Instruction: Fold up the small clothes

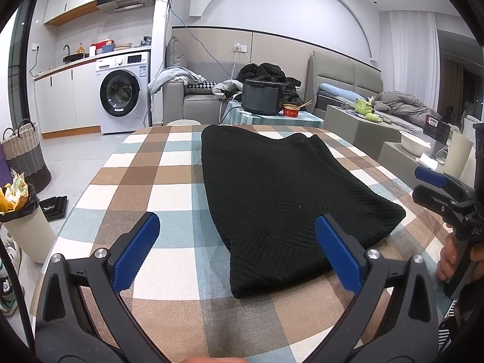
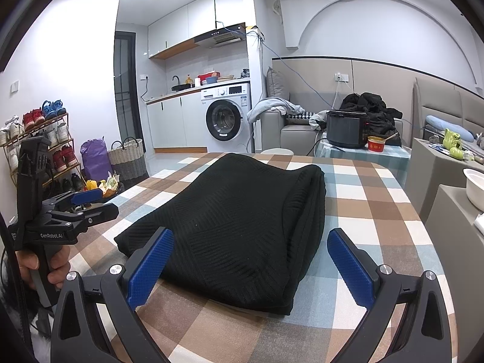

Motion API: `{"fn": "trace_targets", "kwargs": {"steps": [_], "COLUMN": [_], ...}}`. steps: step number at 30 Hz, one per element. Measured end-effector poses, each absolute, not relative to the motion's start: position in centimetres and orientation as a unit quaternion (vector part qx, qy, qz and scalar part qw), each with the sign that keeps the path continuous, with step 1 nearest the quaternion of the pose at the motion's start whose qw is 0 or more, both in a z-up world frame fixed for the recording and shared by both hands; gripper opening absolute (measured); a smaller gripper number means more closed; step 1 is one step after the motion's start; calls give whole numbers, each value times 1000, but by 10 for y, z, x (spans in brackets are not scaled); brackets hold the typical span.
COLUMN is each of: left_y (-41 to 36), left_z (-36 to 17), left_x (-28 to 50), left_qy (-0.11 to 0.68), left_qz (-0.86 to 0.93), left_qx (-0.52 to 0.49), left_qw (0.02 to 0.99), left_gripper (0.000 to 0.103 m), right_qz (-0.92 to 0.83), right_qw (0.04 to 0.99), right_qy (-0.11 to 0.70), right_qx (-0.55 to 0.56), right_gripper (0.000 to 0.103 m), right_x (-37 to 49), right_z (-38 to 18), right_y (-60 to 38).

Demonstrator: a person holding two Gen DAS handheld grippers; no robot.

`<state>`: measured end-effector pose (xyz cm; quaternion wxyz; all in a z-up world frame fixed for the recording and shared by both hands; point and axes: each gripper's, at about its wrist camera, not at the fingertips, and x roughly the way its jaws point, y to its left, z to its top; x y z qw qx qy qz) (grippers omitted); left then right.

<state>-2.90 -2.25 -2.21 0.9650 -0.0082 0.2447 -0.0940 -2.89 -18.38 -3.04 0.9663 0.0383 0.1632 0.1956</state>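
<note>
A black ribbed knit garment (image 1: 272, 187) (image 2: 242, 211) lies folded into a thick rectangle on the checked tablecloth (image 1: 151, 175) (image 2: 369, 211). My left gripper (image 1: 237, 220) is open just short of the garment's near left edge, nothing held between its blue pads (image 1: 136, 251). In the right wrist view the left gripper (image 2: 99, 204) hovers at the table's left side, a hand on its handle. My right gripper (image 2: 250, 233) is open, its fingers straddling the near end of the garment without closing. It appears as the right gripper (image 1: 423, 186) beside the garment's right corner in the left wrist view.
Off the table's left edge stand a full trash bin (image 1: 24, 227), a woven basket (image 1: 27, 157) and a shoe rack (image 2: 39, 145). Behind the table a side table holds a black cooker (image 1: 261, 96) and a red bowl (image 2: 375, 144). A white basin (image 2: 475, 187) sits at right.
</note>
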Motion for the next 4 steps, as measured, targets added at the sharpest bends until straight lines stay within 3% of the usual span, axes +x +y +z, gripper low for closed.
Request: {"fn": "trace_targets", "kwargs": {"steps": [4], "left_y": [-23], "left_z": [-22], "left_x": [-28], "left_qy": [245], "left_qz": [-94], "left_qx": [-9], "left_qw": [965], "left_gripper": [102], "right_qz": [196], "right_qw": [966], "right_qy": [163], "right_qx": [38], "right_gripper": [103], "right_x": [-29], "right_z": [-30], "right_y": [-184]}}
